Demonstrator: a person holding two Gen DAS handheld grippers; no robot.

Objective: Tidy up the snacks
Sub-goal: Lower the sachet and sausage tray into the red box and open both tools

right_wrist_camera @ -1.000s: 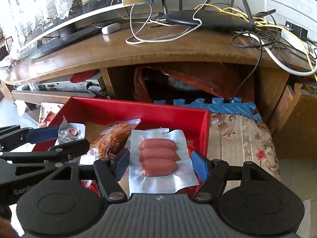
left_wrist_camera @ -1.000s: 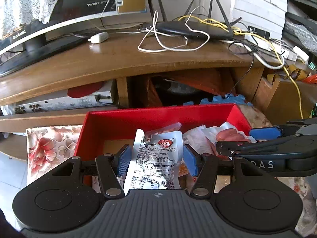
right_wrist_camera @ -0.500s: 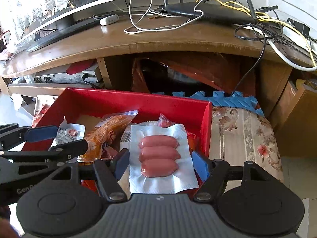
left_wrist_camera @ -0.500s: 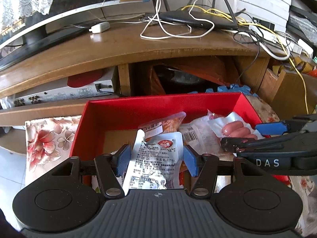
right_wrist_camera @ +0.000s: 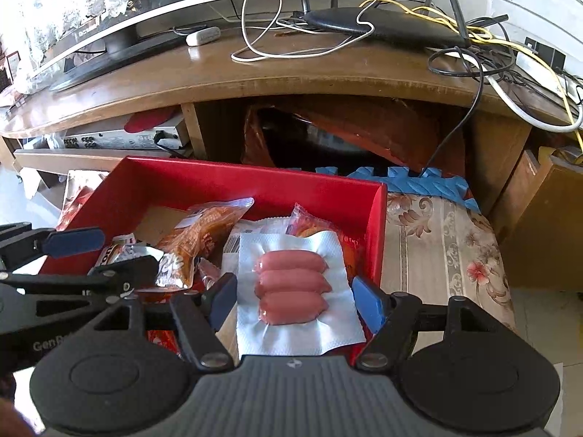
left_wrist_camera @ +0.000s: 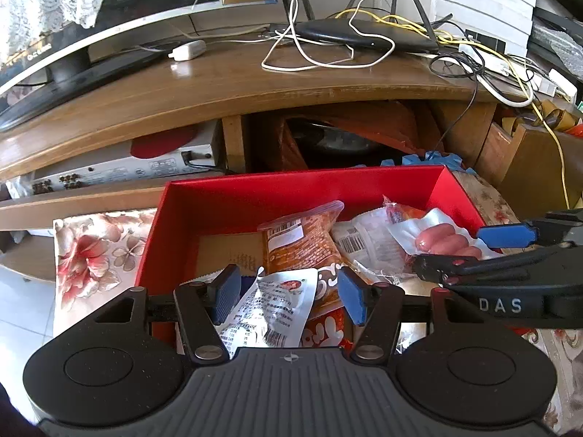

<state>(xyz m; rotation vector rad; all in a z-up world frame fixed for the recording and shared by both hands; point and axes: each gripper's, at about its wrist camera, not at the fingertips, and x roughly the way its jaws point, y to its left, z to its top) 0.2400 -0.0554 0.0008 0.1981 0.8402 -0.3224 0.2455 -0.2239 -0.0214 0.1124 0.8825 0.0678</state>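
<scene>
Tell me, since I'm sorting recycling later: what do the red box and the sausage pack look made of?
Red box: probably cardboard, glossy red facing; thin straight walls and a brown floor suggest it. Sausage pack: seemingly clear vacuum-sealed plastic, shiny and moulded around three sausages, white backing.

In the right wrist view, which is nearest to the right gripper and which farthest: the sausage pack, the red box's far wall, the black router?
From the right gripper:
1. Sausage pack, between its fingers.
2. Red box's far wall, just behind the snacks.
3. Black router, on the wooden desk top at the back.
</scene>
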